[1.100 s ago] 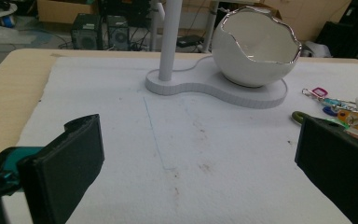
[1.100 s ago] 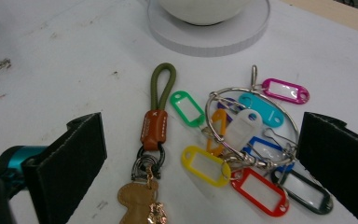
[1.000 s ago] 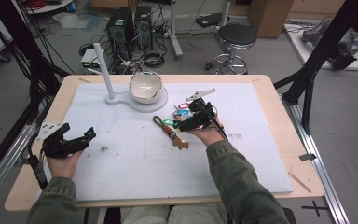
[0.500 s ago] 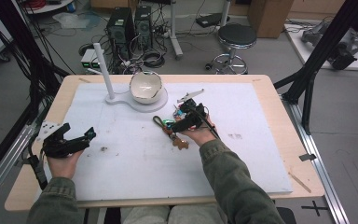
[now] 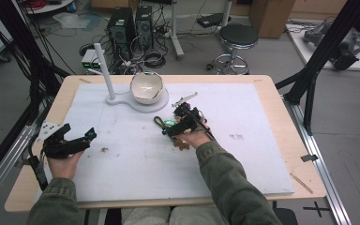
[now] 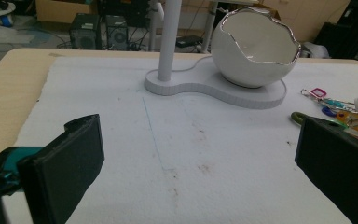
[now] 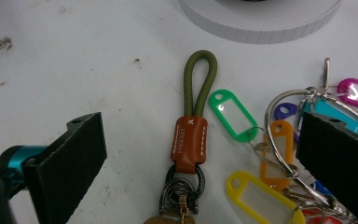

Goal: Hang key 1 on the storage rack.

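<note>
Over the last second the right gripper has slid left onto the key strap lying on the table beside the tag bunch, fingers wide astride it, so closing looks next; the left gripper waits, wide.

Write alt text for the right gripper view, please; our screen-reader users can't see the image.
The right gripper hangs with its two black jaws wide open over a key strap, an olive cord loop with a brown leather tab and dark metal rings, lying on the white mat. Beside it lies a ring of coloured plastic key tags, green, yellow, orange and pink among them.
</note>
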{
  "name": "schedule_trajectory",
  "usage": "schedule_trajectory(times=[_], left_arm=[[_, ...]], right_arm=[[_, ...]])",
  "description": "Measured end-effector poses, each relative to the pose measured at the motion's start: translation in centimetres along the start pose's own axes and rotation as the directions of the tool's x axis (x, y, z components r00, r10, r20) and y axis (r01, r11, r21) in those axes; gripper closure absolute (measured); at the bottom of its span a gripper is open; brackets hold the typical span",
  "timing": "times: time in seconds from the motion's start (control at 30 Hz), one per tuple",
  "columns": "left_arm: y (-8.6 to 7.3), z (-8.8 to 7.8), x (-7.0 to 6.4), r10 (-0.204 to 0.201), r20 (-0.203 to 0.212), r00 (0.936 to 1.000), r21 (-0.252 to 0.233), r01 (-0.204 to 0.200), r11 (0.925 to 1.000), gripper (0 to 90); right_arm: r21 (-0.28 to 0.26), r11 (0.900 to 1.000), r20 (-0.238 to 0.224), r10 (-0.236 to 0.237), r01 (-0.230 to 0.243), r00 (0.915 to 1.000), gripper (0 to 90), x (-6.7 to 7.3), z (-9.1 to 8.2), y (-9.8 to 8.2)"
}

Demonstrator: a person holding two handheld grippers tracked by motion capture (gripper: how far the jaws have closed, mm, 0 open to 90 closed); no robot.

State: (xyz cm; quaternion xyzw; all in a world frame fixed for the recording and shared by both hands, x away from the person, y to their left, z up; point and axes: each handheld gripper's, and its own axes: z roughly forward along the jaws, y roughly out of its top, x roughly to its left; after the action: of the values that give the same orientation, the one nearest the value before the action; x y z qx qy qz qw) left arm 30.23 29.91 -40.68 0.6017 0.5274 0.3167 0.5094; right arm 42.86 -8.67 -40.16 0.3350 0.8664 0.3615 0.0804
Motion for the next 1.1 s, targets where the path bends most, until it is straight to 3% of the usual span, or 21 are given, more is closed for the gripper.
schedule_trajectory(times=[0.4, 0.6, 0.63, 0.8, 1.1], left_arm=[[0.0, 0.0, 0.0, -0.003, 0.003, 1.0, -0.001, 0.003, 1.0, 1.7], [0.0, 0.0, 0.0, -0.004, 0.004, 1.0, -0.002, 0.004, 1.0, 1.7], [0.0, 0.0, 0.0, -0.002, 0.003, 1.0, -0.001, 0.002, 1.0, 1.7], [0.0, 0.1, 0.0, -0.003, 0.005, 1.0, 0.001, 0.003, 1.0, 1.7], [0.0, 0.1, 0.0, -0.001, 0.007, 1.0, 0.002, 0.001, 1.0, 1.7]], right_arm=[[0.031, 1.0, -0.002, 0.002, -0.002, 1.0, 1.0, 0.3, 1.2, -0.2], [0.042, 0.999, 0.001, 0.005, -0.005, 1.0, 7.5, 0.3, 1.4, -0.2], [0.035, 0.999, -0.001, -0.013, 0.013, 0.9999, 16.3, 0.4, 1.3, -0.1], [0.05, 0.998, 0.003, -0.032, 0.032, 0.9995, 21.0, 0.7, 1.5, -0.1], [0.08, 0.997, 0.025, -0.027, 0.024, 0.9993, 32.0, 0.9, 2.1, -0.3]])
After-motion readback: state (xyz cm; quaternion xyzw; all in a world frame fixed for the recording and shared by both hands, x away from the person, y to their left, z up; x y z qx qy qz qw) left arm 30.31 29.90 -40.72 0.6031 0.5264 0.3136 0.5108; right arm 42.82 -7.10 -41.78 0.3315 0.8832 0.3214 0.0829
